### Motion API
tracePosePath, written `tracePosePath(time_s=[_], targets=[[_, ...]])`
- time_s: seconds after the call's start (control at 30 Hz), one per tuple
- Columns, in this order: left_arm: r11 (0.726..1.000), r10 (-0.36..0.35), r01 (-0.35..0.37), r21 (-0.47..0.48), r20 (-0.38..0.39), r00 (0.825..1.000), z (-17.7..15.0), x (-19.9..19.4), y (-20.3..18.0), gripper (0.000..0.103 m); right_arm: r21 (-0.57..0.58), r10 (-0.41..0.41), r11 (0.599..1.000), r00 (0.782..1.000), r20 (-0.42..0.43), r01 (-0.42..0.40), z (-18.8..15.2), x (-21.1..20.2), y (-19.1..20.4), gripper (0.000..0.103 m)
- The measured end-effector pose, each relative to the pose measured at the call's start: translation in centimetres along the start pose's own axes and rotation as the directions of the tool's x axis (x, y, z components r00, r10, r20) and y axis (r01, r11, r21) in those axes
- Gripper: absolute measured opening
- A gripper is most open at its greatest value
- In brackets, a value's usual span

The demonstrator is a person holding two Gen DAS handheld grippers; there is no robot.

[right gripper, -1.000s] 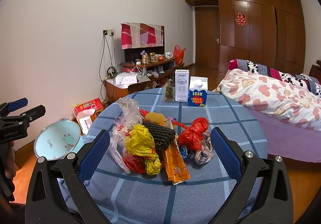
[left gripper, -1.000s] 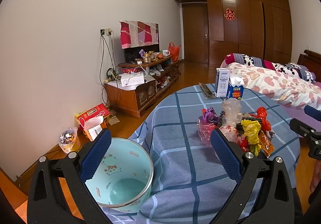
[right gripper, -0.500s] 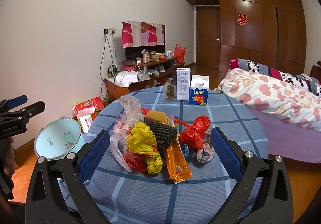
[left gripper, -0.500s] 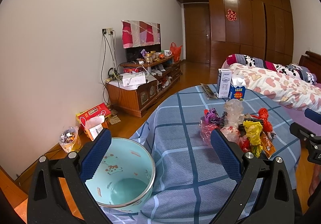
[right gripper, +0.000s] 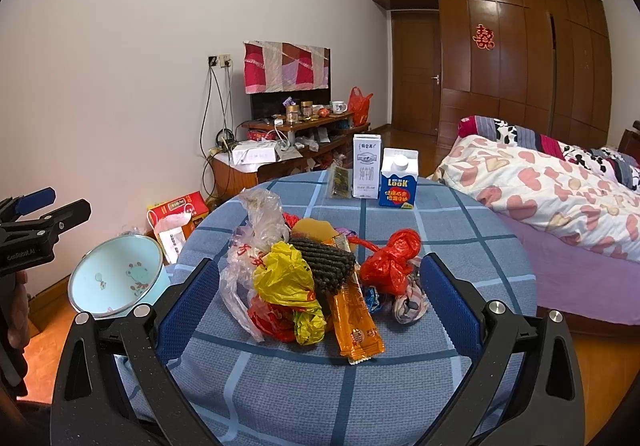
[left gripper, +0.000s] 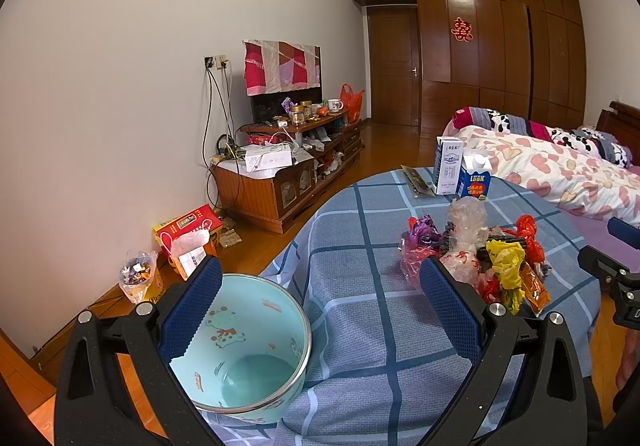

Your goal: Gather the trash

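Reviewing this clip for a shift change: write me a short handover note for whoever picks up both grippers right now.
Left gripper: open, empty, with the light blue bin between its fingers, not gripped.
Right gripper: open, empty, facing the trash pile on the blue checked table.
The pile holds a yellow bag, red bag, orange wrapper and clear bags. Two cartons stand at the far edge.
Done: nothing; the bin looks empty.
Left: move the whole pile into the bin, probably piece by piece.
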State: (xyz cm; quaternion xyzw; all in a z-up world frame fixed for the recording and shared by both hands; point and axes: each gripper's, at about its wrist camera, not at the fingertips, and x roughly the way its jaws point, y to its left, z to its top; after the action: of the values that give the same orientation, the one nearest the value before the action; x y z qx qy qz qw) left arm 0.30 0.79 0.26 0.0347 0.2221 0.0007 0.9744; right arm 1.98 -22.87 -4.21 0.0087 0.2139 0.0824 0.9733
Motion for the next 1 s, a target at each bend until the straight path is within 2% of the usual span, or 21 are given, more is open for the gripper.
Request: tracePosePath(time_s=[1.0], targets=[[1.000,0.000,0.000,0.001,-0.006,1.000,-0.10,0.13,0.29,0.097,0.005,0.001,1.000,1.000,-0.008,-0.001,-0.42,0.23,-0.02,0.098]])
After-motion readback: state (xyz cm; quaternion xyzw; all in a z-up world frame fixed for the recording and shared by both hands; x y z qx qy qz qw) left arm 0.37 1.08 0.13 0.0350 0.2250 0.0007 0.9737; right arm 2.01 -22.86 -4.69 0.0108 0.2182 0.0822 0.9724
